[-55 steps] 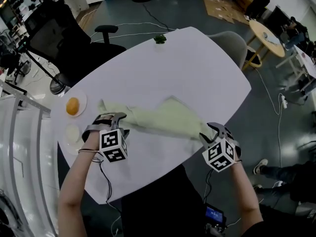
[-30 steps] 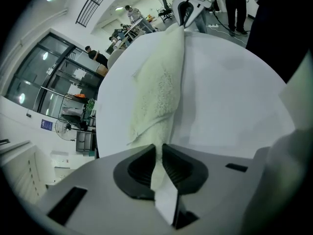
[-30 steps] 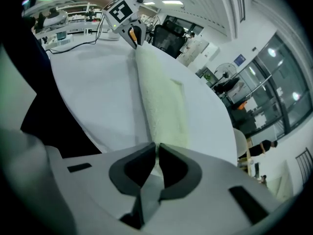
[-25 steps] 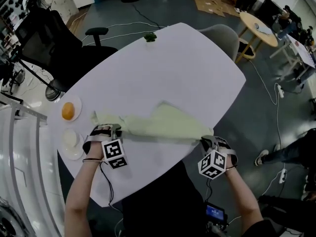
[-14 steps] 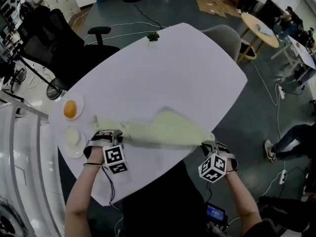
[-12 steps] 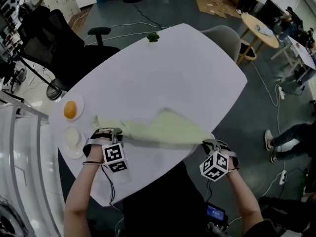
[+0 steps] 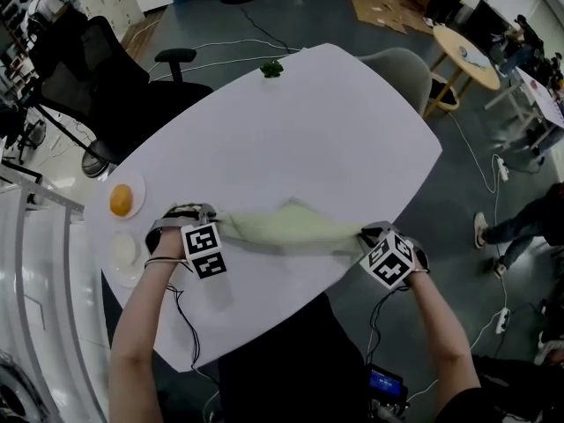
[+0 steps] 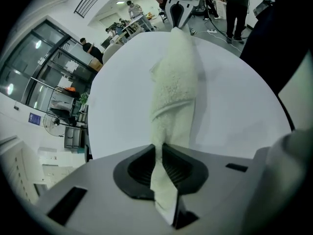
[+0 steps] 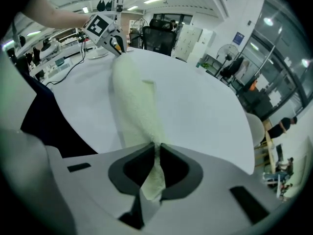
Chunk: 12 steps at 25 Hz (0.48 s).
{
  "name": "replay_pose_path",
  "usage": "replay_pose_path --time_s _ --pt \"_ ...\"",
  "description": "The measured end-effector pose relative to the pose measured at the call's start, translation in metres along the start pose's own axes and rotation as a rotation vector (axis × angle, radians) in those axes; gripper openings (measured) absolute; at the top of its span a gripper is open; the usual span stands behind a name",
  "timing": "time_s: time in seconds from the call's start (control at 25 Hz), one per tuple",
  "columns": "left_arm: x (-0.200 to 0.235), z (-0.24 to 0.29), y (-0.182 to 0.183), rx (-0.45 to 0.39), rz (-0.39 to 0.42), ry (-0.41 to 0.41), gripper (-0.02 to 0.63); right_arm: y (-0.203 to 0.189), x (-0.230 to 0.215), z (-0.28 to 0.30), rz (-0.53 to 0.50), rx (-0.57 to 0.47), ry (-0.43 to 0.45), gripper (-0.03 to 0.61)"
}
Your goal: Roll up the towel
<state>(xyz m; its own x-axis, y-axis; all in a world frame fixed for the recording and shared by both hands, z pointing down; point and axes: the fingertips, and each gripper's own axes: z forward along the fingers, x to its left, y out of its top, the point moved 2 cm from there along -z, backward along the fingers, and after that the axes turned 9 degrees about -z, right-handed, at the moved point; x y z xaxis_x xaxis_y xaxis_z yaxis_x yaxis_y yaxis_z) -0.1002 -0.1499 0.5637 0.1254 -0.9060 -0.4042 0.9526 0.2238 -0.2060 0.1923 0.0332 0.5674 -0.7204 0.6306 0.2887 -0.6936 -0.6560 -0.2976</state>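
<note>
Big white oval table (image 7: 335,130) in an open office, black chair (image 7: 106,69) behind it. My left gripper (image 7: 214,219) and right gripper (image 7: 364,233) are each pinched tight on one end of the towel (image 7: 286,226). It stretches between them near my edge of the table, long axis running side to side, so neither hand's nearer. It's pale green, fluffy, and bunched into a loose narrow band.

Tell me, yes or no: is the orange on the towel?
No, the orange sits on a plate near the table's left edge, apart from the towel.
</note>
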Motion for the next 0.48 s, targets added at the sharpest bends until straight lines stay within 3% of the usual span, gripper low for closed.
replay_pose_path --time_s 0.28,0.48 --pt "0.018 0.03 0.007 0.045 -0.04 -0.015 0.058 0.0 -0.022 0.037 0.014 0.05 0.03 0.046" --pt "0.022 0.039 0.011 0.03 -0.061 0.005 0.061 -0.003 -0.024 0.048 0.036 0.049 0.014 0.054"
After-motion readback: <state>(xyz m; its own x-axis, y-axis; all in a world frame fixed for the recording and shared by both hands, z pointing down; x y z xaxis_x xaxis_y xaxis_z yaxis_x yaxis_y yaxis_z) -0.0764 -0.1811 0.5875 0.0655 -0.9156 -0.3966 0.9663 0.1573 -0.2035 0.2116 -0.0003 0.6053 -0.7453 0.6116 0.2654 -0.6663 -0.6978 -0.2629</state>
